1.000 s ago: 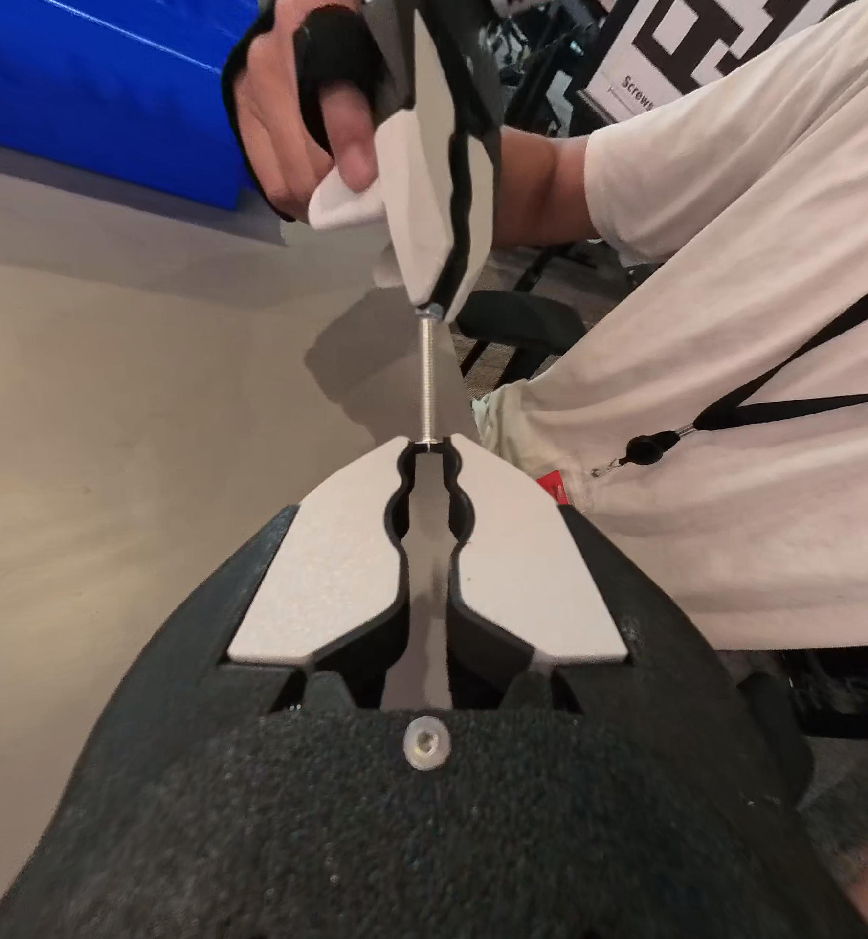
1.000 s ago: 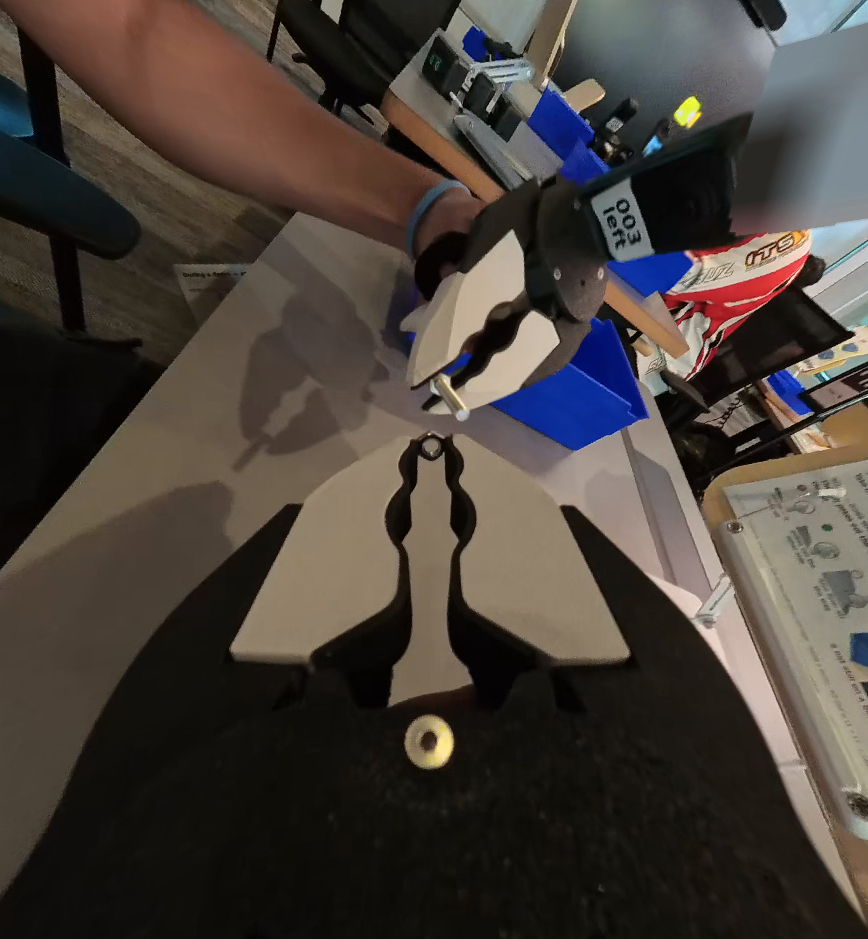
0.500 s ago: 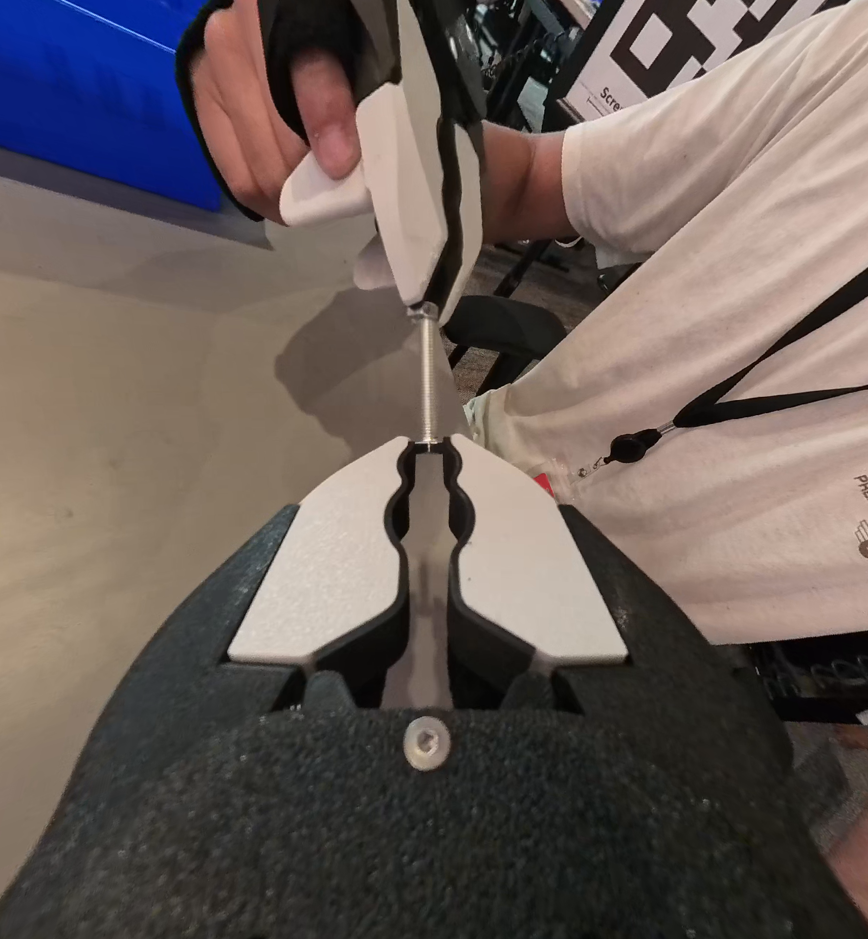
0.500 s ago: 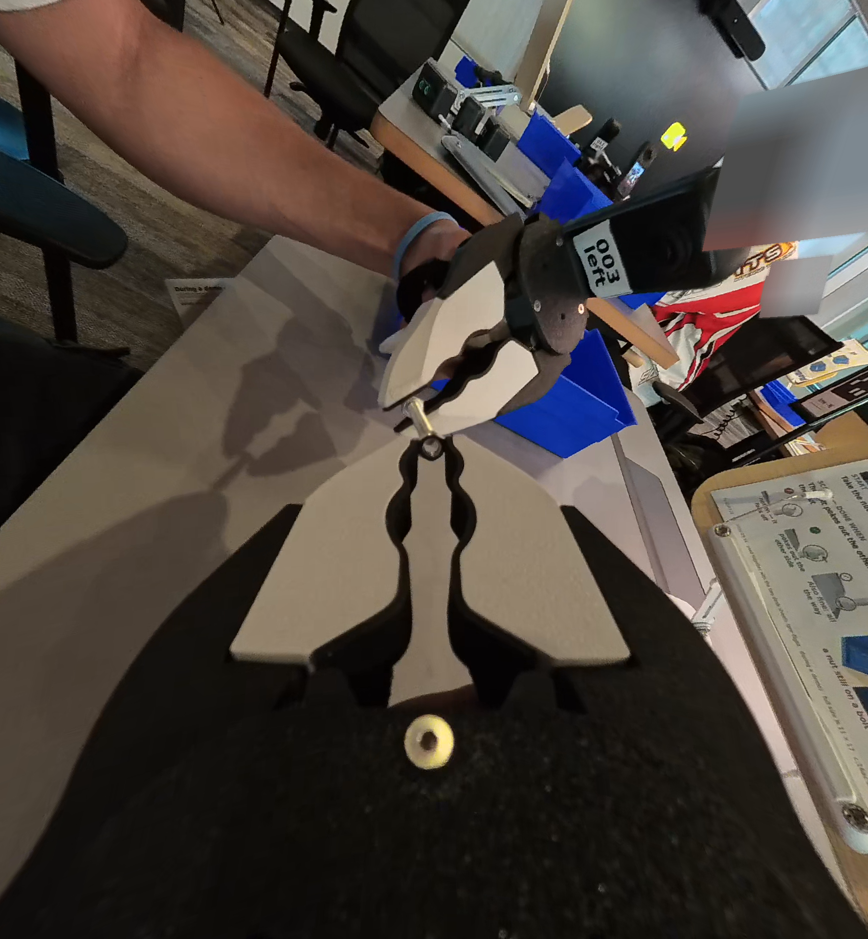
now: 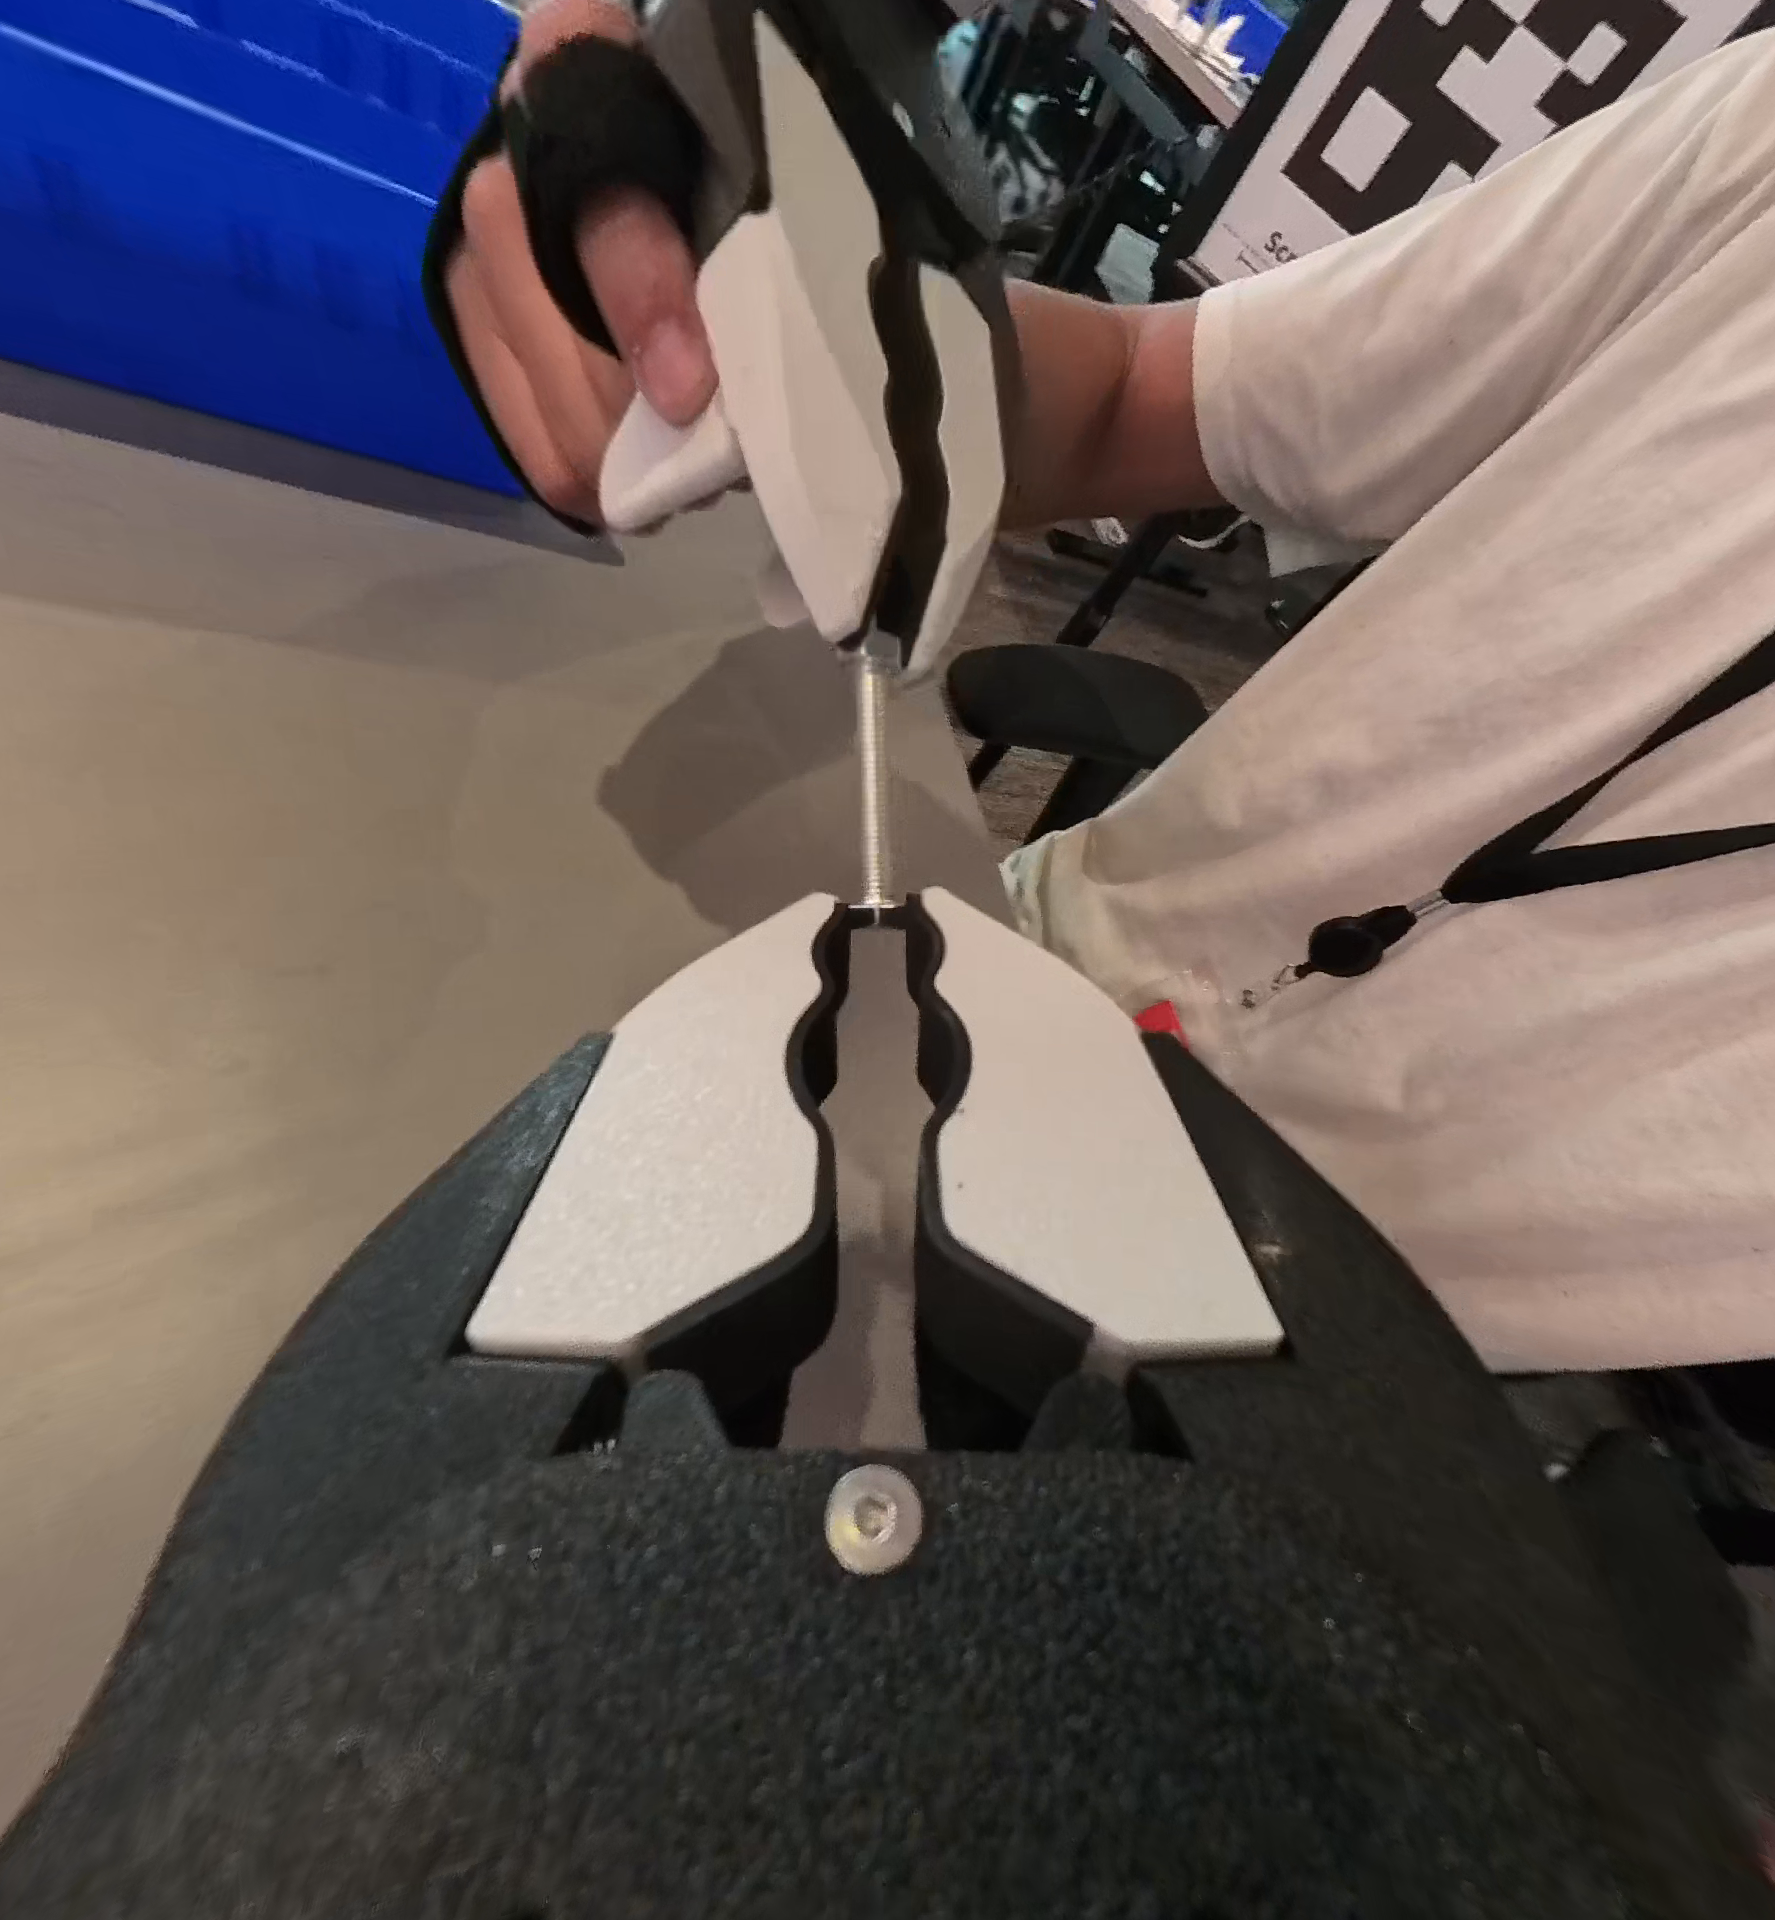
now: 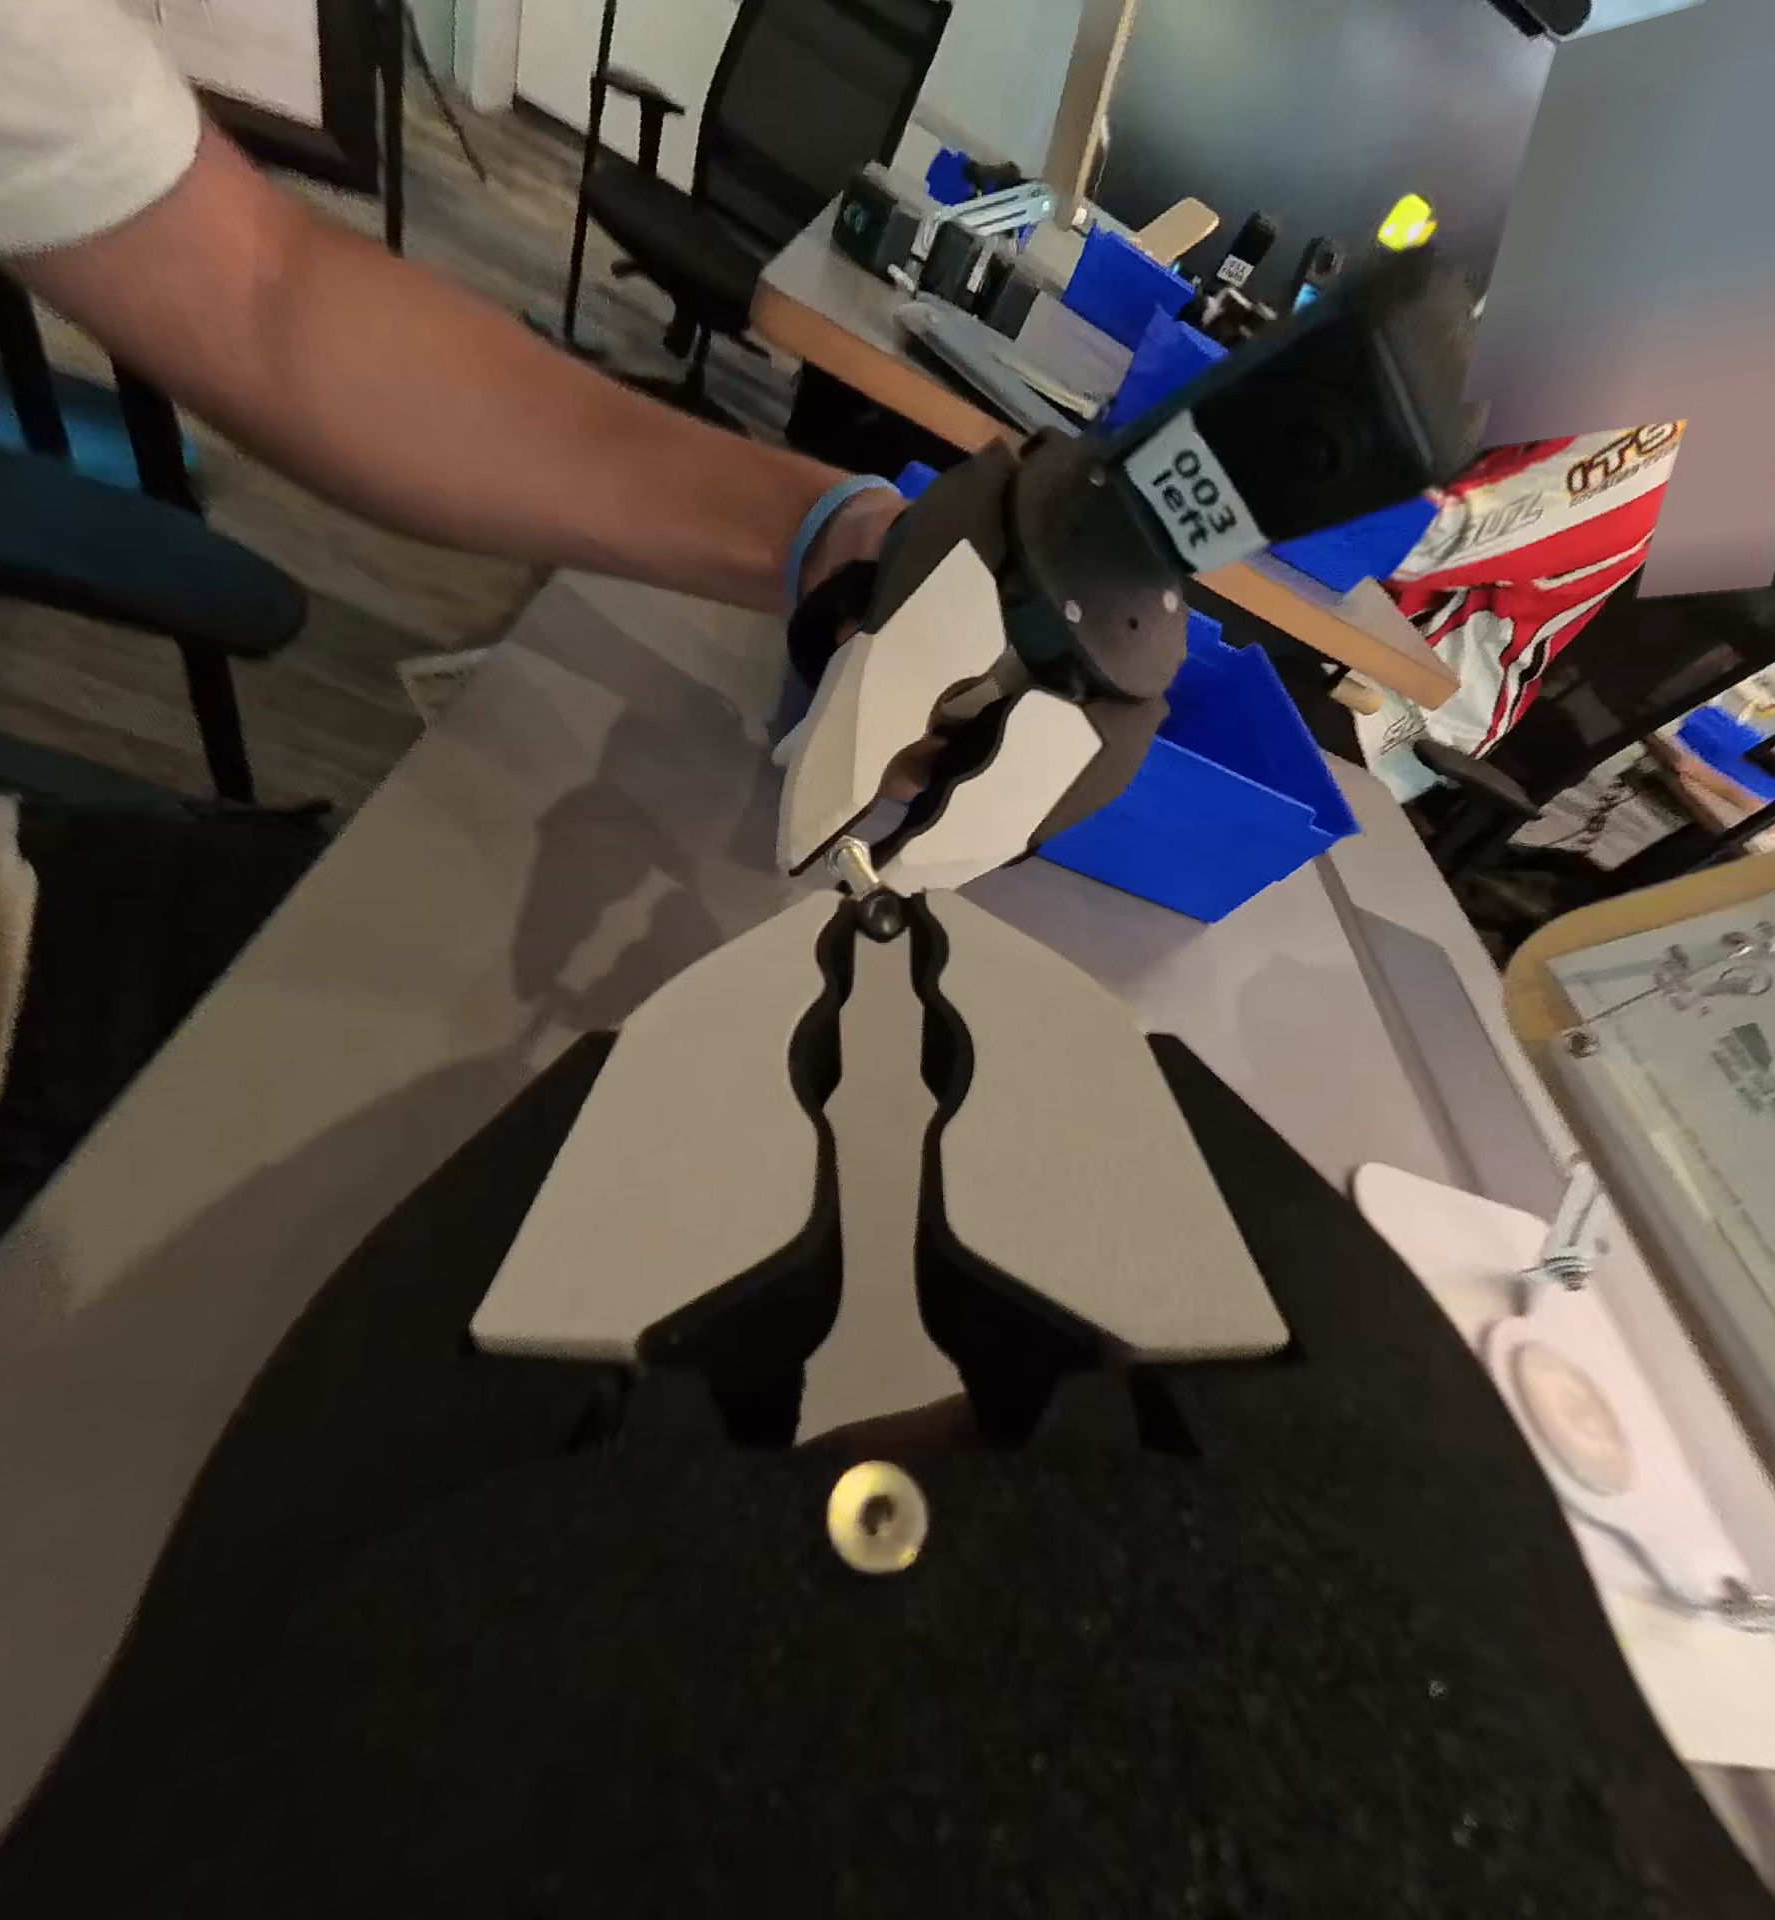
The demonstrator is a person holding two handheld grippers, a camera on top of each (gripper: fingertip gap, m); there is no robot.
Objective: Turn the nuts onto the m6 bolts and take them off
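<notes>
The left gripper (image 5: 878,920) pinches the head end of a silver threaded bolt (image 5: 875,790) between its fingertips, the jaws drawn narrow around it. The bolt runs straight forward from those tips, its thread bare along the shaft, above the beige tabletop (image 5: 187,935). At the far end of the bolt sits a hex nut (image 5: 881,655), and the right gripper (image 5: 888,639) comes down on it from above, its two pale fingers closed to a narrow gap on the nut.

From the right wrist view the same meeting shows end-on. The right gripper (image 6: 878,920) has the nut (image 6: 881,917) seated in the notch at its tips, both pads against it as far as the blur allows. Just beyond, the left gripper (image 6: 862,857) holds the bolt (image 6: 855,868), whose short visible length points down into the nut. The two grippers' tips stand very near each other, joined by the bolt.

A hand (image 5: 571,312) in a black fingerless glove grips the right tool, near a blue bin (image 5: 187,229) at the table's back edge. The person's white shirt (image 5: 1485,623) with a black lanyard (image 5: 1548,862) fills the right of the left view. In the right view a blue bin (image 6: 1215,821) sits behind the left gripper, and a grey instruction board (image 6: 1714,1091) lies at the right edge.
</notes>
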